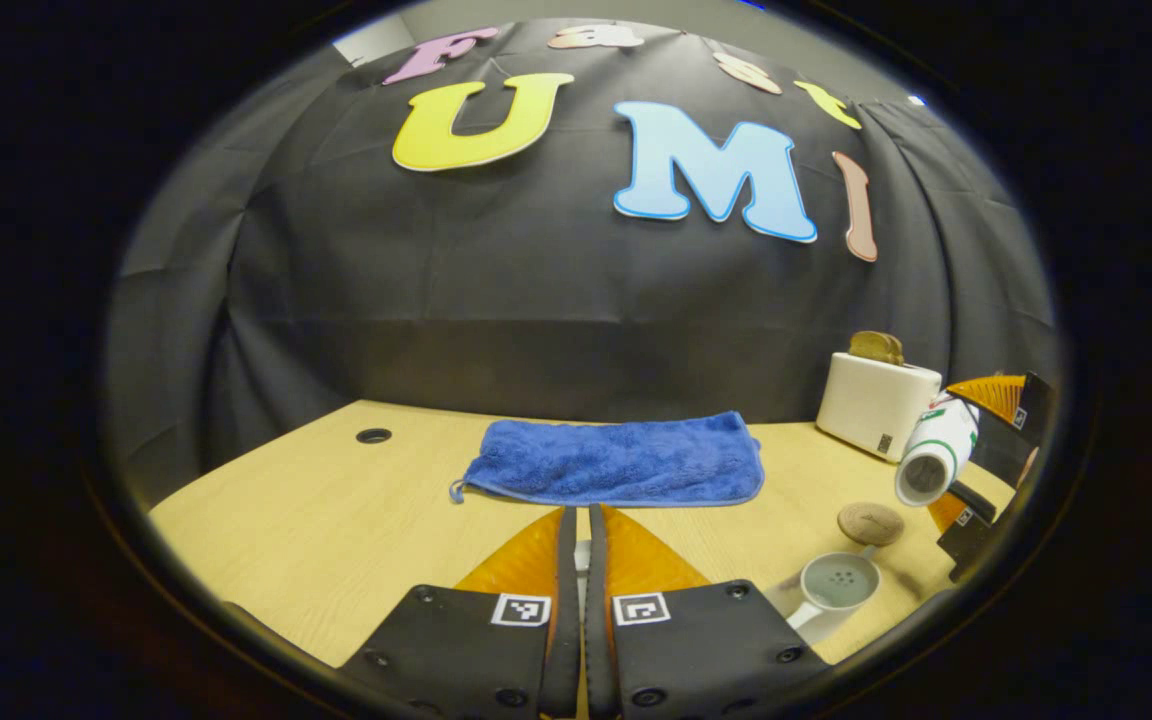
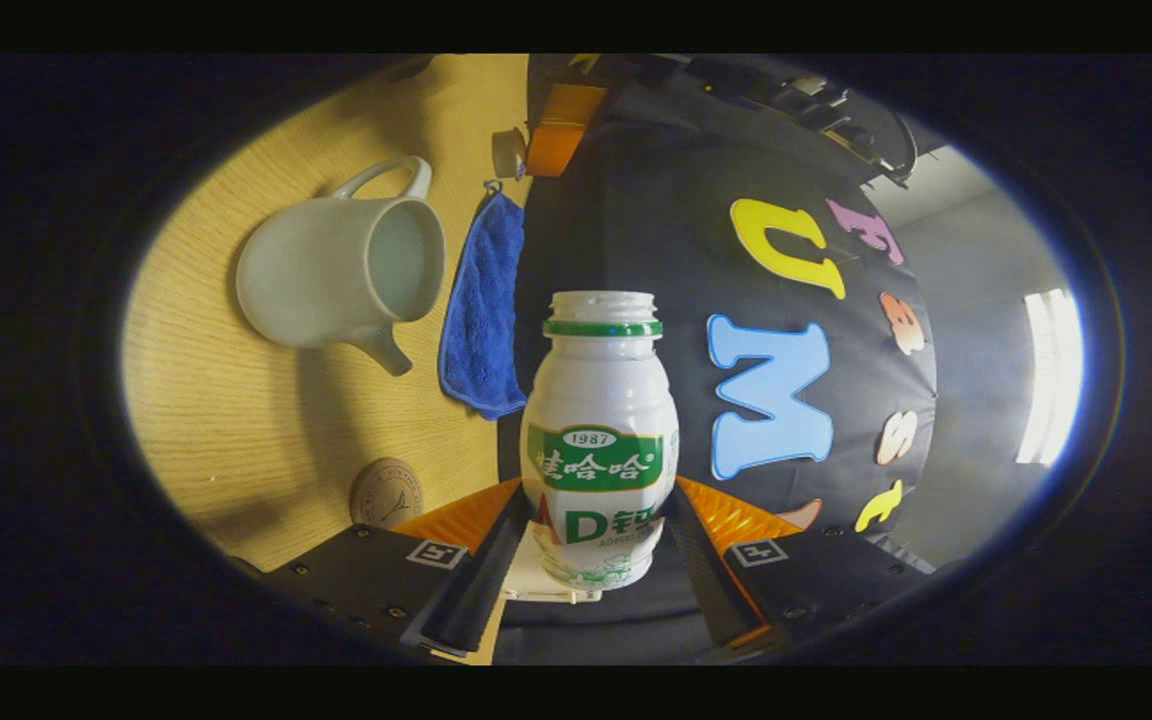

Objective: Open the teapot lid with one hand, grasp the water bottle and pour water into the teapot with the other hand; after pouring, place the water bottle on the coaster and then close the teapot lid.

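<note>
My right gripper (image 2: 598, 492) is shut on a white water bottle (image 2: 601, 400) with a green label and no cap. In the left gripper view that bottle (image 1: 934, 452) is tipped over, its mouth pointing down toward the open white teapot (image 1: 838, 583); no stream of water is visible. The teapot (image 2: 336, 270) stands on the table with its handle and spout showing. My left gripper (image 1: 581, 522) is shut on the teapot lid, a pale sliver between its fingers. The round wooden coaster (image 1: 871, 522) lies just behind the teapot.
A blue towel (image 1: 616, 462) lies folded at the back middle of the wooden table (image 1: 336, 500). A white toaster (image 1: 876, 405) with a slice of bread stands at the back right. A cable hole (image 1: 373, 435) sits at the far left.
</note>
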Action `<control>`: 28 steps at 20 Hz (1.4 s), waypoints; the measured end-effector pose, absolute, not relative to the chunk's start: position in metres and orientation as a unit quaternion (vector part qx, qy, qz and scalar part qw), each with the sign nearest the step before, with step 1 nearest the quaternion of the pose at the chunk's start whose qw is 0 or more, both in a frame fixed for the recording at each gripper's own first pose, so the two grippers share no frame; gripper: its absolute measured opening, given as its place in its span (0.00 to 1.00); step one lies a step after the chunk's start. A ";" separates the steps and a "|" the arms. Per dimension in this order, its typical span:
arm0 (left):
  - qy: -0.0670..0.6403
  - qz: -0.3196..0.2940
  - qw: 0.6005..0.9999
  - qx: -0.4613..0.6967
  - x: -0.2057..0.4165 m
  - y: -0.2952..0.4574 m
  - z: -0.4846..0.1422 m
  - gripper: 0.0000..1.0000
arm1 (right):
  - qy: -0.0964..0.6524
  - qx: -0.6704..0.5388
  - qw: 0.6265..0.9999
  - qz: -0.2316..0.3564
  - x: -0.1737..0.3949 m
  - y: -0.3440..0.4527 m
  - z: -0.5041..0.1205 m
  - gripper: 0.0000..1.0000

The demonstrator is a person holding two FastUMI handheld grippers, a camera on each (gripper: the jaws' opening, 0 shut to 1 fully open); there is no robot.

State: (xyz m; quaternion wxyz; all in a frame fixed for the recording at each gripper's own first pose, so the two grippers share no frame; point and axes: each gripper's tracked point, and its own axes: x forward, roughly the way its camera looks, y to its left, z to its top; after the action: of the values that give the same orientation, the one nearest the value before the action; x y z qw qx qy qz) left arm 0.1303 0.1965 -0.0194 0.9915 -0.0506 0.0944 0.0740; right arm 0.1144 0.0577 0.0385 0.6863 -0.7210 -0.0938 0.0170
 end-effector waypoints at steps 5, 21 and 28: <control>0.096 0.073 0.991 -0.051 0.129 0.197 -0.019 0.09 | -0.105 -0.738 0.667 0.019 0.115 0.060 0.042 0.80; 0.101 0.071 0.991 -0.049 0.130 0.195 -0.023 0.08 | -0.129 -0.767 0.628 0.022 0.112 0.070 0.055 0.80; 0.104 0.070 0.991 -0.049 0.129 0.194 -0.025 0.08 | -0.135 -0.777 0.615 0.019 0.111 0.072 0.061 0.80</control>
State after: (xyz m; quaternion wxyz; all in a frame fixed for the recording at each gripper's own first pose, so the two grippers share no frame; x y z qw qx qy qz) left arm 0.1290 0.1939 -0.0253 0.9910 -0.0487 0.1038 0.0697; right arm 0.1115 0.0720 0.0614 0.6151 -0.7766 -0.1348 0.0187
